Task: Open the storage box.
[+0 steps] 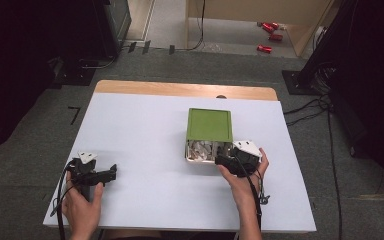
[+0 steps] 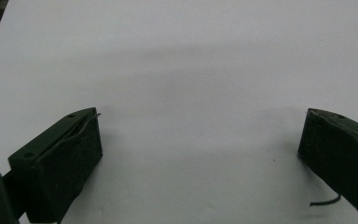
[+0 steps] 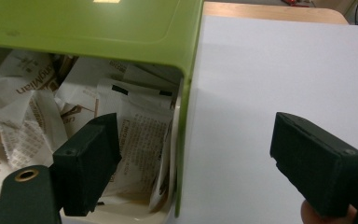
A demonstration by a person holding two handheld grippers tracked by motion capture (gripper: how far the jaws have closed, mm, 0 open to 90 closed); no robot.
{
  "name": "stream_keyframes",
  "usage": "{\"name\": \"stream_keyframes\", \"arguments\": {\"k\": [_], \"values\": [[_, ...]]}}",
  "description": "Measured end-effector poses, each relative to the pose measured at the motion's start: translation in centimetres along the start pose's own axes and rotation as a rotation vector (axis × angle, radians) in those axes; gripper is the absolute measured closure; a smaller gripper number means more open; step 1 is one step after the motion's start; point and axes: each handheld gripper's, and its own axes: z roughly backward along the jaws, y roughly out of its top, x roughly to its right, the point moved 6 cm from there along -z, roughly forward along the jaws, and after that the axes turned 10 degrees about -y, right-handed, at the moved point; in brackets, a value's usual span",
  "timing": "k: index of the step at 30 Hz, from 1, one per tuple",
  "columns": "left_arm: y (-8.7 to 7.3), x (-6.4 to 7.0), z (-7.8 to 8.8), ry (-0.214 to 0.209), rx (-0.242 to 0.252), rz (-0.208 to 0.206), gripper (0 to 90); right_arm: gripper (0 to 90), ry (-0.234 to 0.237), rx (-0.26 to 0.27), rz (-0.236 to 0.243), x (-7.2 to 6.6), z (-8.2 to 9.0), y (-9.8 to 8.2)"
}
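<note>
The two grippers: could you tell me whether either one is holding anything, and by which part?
Nothing is held. The left gripper is open over bare table; the right gripper is open, straddling the box wall without clamping it.

Two black, block-shaped jaws of the left gripper (image 2: 200, 154) are seen rising from the bottom corners, set wide apart with nothing held between them. Beneath them the flat white table surface (image 2: 191, 65) is spread, faintly shadowed across its middle. A thin dark wire end (image 2: 325, 202) is seen curling out beside the right-hand jaw.
</note>
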Motion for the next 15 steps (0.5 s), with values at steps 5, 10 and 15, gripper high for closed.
{"name": "stream_keyframes", "arguments": {"k": [5, 10, 15], "values": [[0.0, 0.0, 0.0, 0.000, 0.000, 0.000, 0.0, 16.4, -0.013, -0.009, 0.004, -0.2, -0.6, -0.3], [0.0, 0.0, 0.0, 0.000, 0.000, 0.000, 0.0, 16.5, -0.031, -0.019, 0.007, -0.3, -1.4, -0.8], [0.0, 0.0, 0.0, 0.000, 0.000, 0.000, 0.0, 16.7, -0.026, -0.020, -0.023, -0.1, -1.9, -1.3]]}}
